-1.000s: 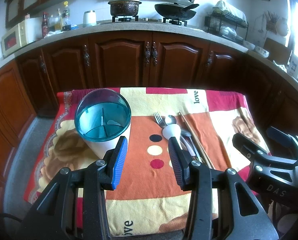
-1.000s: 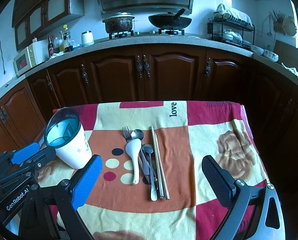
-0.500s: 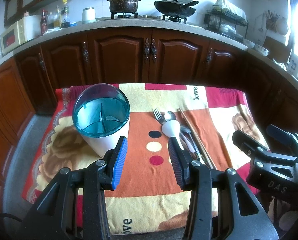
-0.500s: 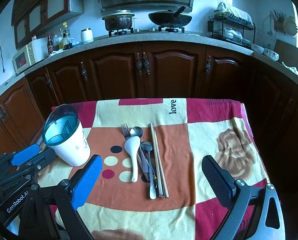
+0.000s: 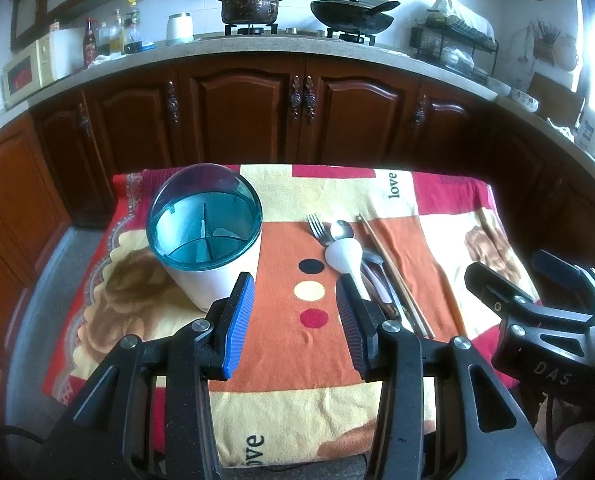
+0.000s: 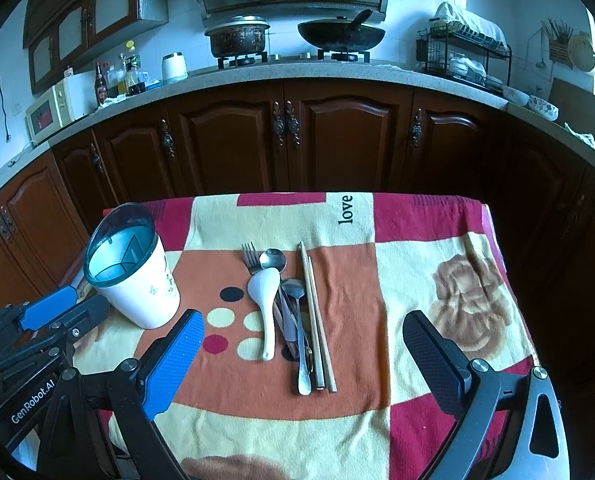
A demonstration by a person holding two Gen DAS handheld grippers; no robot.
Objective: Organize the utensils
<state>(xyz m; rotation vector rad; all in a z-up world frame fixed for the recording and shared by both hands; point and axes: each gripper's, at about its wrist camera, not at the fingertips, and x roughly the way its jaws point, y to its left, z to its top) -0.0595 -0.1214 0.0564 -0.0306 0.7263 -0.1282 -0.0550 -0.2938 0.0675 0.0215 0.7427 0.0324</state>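
A white utensil holder with a teal divided rim [image 5: 204, 232] [image 6: 131, 268] stands upright on the left of the table. Right of it lies a row of utensils: a white ceramic spoon [image 6: 266, 300] [image 5: 343, 258], a metal fork [image 6: 251, 258], two metal spoons [image 6: 297, 320] and a pair of chopsticks [image 6: 317, 320] [image 5: 393, 272]. My left gripper [image 5: 295, 316] is open and empty, above the table's near part between holder and utensils. My right gripper [image 6: 303, 360] is wide open and empty, above the near ends of the utensils.
The table carries a patterned red, orange and cream cloth [image 6: 377, 280]. Dark wooden cabinets [image 6: 289, 140] and a counter with a stove, pots and a dish rack stand behind it. The floor drops off at the table's left edge [image 5: 57, 300].
Both grippers have drawn back and risen slightly, so the table looks a little farther. Nothing on the table has moved.
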